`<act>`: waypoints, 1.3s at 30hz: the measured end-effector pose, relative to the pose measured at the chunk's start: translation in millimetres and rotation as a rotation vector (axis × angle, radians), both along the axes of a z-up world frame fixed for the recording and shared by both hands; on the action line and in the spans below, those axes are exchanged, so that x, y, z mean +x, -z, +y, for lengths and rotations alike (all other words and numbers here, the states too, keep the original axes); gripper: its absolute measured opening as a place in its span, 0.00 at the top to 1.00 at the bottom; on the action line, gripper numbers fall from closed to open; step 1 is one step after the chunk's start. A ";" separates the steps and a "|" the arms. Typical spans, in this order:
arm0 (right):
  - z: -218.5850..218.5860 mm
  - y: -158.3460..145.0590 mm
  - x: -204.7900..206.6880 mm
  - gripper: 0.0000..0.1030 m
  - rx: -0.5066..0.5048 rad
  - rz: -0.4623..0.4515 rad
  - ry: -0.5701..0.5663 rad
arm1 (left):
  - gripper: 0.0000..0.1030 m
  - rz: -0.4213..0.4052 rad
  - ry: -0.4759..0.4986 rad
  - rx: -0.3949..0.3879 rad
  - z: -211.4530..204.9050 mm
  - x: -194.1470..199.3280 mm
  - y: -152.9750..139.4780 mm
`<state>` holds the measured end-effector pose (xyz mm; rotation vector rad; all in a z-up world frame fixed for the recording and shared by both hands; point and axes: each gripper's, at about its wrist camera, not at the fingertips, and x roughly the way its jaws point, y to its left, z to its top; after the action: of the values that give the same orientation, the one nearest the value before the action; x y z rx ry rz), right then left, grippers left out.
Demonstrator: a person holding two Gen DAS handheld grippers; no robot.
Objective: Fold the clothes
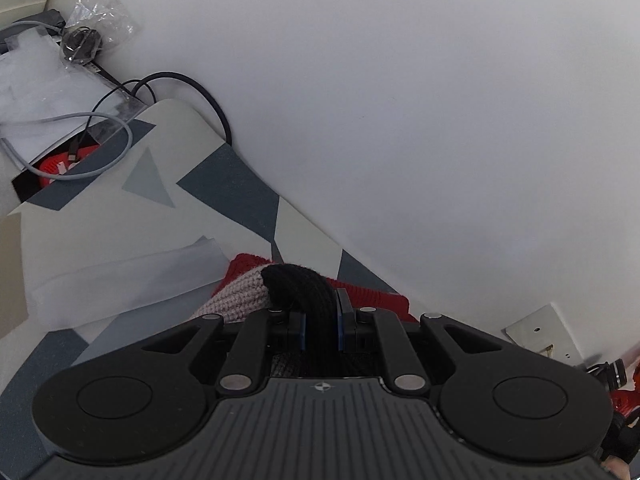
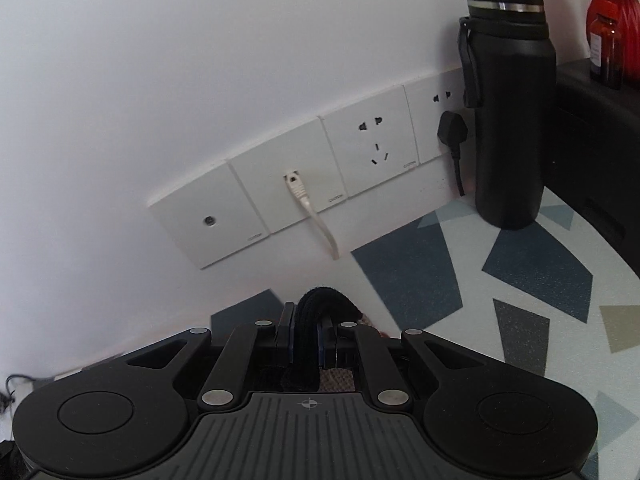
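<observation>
Fold in progress — left gripper and right gripper each have fingers clamped on the black edge of the knit sweater near the counter back edge; next, lay it flat and release.

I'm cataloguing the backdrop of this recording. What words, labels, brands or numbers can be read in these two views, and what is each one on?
No text can be read for certain.
Wall plates: a small grey brand mark at each lower corner, too small and blurred to read.
Brown bottle: a pale label, its print illegible.
Flask: no visible lettering.
Grippers, left and right: only a crosshair symbol, no words.
</observation>
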<state>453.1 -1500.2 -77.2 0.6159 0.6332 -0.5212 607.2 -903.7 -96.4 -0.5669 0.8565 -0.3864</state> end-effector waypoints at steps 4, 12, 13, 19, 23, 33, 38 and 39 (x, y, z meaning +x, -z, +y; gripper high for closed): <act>-13.9 16.0 20.7 0.92 0.028 0.022 0.055 | 0.87 -0.005 0.010 0.011 -13.3 21.9 11.4; -8.1 64.9 58.7 0.92 -0.023 0.120 0.077 | 0.85 -0.021 0.063 0.114 -38.9 38.8 47.8; -5.0 67.5 60.6 0.91 -0.044 0.127 0.072 | 0.82 -0.018 0.078 0.121 -41.4 40.6 46.7; 6.3 49.0 56.8 0.65 -0.063 0.054 0.036 | 0.61 -0.008 0.200 0.070 -34.3 53.5 22.1; 17.8 20.7 44.6 0.32 -0.143 -0.015 0.026 | 0.34 0.106 0.187 -0.155 -13.0 72.8 19.0; 70.8 38.5 54.6 0.32 -0.232 0.161 -0.282 | 0.22 -0.050 0.259 0.072 -21.6 67.1 -15.7; 90.6 70.9 70.8 0.29 -0.331 0.295 -0.369 | 0.22 -0.108 0.510 0.281 -69.2 18.3 -0.7; 86.1 73.8 72.5 0.24 -0.313 0.280 -0.352 | 0.22 -0.105 0.524 0.295 -74.7 10.4 4.1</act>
<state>525.6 -1414.1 -151.0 0.1291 0.8836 -0.3662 617.6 -978.4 -100.4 -0.0395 0.9351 -0.7433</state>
